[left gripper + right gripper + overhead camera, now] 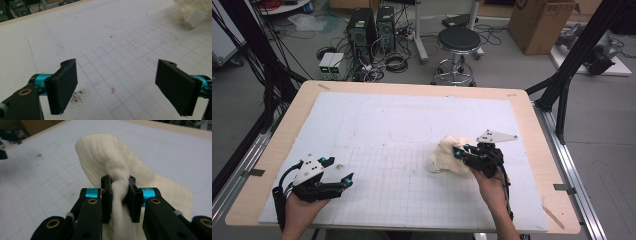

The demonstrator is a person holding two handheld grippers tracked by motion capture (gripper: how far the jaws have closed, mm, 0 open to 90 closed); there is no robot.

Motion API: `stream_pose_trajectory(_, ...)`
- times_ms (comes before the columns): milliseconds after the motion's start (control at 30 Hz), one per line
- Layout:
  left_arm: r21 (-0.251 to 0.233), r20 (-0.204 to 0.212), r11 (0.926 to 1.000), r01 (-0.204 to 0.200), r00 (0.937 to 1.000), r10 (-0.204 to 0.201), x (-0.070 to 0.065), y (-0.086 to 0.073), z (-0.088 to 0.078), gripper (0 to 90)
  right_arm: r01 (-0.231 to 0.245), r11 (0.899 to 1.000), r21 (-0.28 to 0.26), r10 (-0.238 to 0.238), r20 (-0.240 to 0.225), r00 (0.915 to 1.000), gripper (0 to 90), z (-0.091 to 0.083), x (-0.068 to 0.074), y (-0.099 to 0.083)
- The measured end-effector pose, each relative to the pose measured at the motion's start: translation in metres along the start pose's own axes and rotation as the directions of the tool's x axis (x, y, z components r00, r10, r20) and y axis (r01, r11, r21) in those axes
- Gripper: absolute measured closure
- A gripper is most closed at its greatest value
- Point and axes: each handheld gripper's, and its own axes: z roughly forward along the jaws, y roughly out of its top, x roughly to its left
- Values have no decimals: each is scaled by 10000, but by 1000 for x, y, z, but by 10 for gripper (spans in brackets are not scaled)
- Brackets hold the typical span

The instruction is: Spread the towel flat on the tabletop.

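A wide white foam board (377,120), ruled with a faint grid on its near half, covers the wooden table (537,135), and the work sits on its right-hand part: the right gripper (120,192) has its jaws pinched narrow on a bunched fold of a cream cloth (110,152), so the step in hand looks like the pick-up of that cloth. In the high view the cloth (446,154) lies crumpled just left of the right gripper (464,152), part of it seemingly raised off the board, though from above it is hard to say how much hangs free. The left gripper (116,85) rests low over the near left of the board with its jaws wide apart and nothing between them. The next move probably calls for that free gripper to cross over and take a second edge, so the cloth can be spread or folded. The cloth is soft, ribbed knit, limp and thick where gathered.
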Motion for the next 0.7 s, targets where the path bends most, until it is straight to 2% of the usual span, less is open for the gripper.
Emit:
stream_pose_trajectory(200,-47,-27,10000,60,10000,-60,0,0,-1,184,588,9973,-438,-620,-769,9951,780,13,37,30)
stream_pose_trajectory(333,-89,-61,10000,37,10000,-38,1,0,-2,184,580,9960,-683,-673,-1427,9875,779,29,61,41)
stream_pose_trajectory(400,-114,-46,9999,47,10000,-47,1,0,-2,184,351,9961,-806,-496,-1847,9816,779,38,71,43)
stream_pose_trajectory(467,-144,-38,9999,87,10000,-87,1,0,-2,184,369,9961,-806,-525,-2012,9781,779,49,79,44)
stream_pose_trajectory(600,-164,-72,9998,81,9999,-82,2,0,-2,184,322,9978,-586,-442,-2152,9756,777,75,91,40)
stream_pose_trajectory(700,-136,-49,9999,69,10000,-69,3,0,-2,185,258,9990,-360,-328,-2090,9774,777,94,97,33)
